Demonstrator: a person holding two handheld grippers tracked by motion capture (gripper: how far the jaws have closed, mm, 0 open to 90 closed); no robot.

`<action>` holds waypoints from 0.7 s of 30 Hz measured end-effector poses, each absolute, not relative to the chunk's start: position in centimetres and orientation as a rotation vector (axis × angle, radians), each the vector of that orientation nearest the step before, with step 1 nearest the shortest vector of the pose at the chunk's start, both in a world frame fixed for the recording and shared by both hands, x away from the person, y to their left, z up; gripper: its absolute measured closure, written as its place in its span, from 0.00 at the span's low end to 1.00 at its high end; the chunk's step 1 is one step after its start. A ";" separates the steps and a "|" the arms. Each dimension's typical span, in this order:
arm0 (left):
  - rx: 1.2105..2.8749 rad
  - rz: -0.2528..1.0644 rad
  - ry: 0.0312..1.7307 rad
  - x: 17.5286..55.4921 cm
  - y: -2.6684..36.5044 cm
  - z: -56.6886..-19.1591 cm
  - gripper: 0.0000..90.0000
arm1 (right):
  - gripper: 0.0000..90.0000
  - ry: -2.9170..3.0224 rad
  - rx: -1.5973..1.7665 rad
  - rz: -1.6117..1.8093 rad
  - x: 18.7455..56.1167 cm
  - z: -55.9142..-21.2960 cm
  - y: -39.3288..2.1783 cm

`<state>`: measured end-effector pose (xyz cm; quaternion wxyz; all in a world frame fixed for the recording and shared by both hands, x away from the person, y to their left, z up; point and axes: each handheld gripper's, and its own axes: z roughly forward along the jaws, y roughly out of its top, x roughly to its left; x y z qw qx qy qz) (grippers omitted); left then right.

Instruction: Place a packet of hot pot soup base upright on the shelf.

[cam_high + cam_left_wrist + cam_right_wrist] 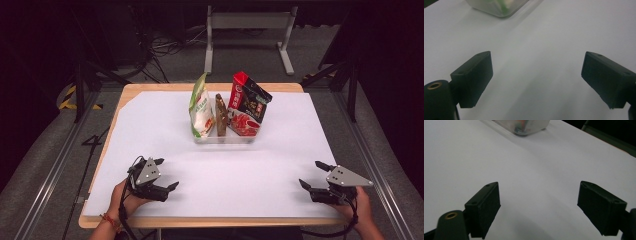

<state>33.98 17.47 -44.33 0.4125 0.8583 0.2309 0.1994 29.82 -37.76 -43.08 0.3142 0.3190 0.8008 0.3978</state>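
Packets stand in a clear tray (225, 139) at the far middle of the tabletop (280, 165). I see three of them in a row. The white and green bag (201, 107) is on the left. A thin brown packet (220, 114) stands in the middle. The red and black pouch (247, 104) is on the right, and it leans a little to the right. All three sit close together inside the tray.

My left tool (166, 173) is at the near left of the tabletop. My left hand (123, 196) holds it from behind. Its two black jaws are wide apart and hold nothing. From the high view it points to the right and a bit far. The tray is far from it and off to its right, well apart. In the left gripper view I see white tabletop between the jaws, and a corner of the tray (499, 7) with some green inside shows at the top, a bit blurry.

My right tool (310, 174) is at the near right of the tabletop. My right hand (357, 205) holds it. Its jaws are also wide apart and hold nothing. It points to the left and a bit far. The tray is far from it and off to its left, well apart. In the right gripper view a corner of the tray (529, 127) shows at the top, past bare white tabletop.

Both tools are near my edge, and the tray stands between them but much farther away.
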 end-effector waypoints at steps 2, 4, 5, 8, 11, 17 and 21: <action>2.161 0.498 0.583 34.1 17.4 -44.4 0.12 | 0.20 2.113 0.841 1.043 29.9 -43.1 -37.8; 2.164 0.497 0.582 34.1 17.3 -44.4 0.12 | 0.20 2.113 0.850 1.047 29.9 -43.2 -37.9; 2.166 0.497 0.581 34.1 17.3 -44.4 0.12 | 0.20 2.112 0.851 1.044 30.0 -43.2 -38.0; 2.167 0.498 0.579 34.1 17.3 -44.4 0.12 | 0.20 2.106 0.861 1.049 30.0 -43.1 -38.2; 2.165 0.498 0.582 34.1 17.3 -44.4 0.12 | 0.20 2.106 0.867 1.046 30.0 -43.1 -38.2; 2.174 0.499 0.578 34.2 17.2 -44.5 0.12 | 0.20 2.109 0.874 1.029 30.1 -43.3 -38.3; 2.174 0.500 0.583 34.2 17.3 -44.5 0.12 | 0.20 2.109 0.878 1.020 30.2 -43.4 -38.3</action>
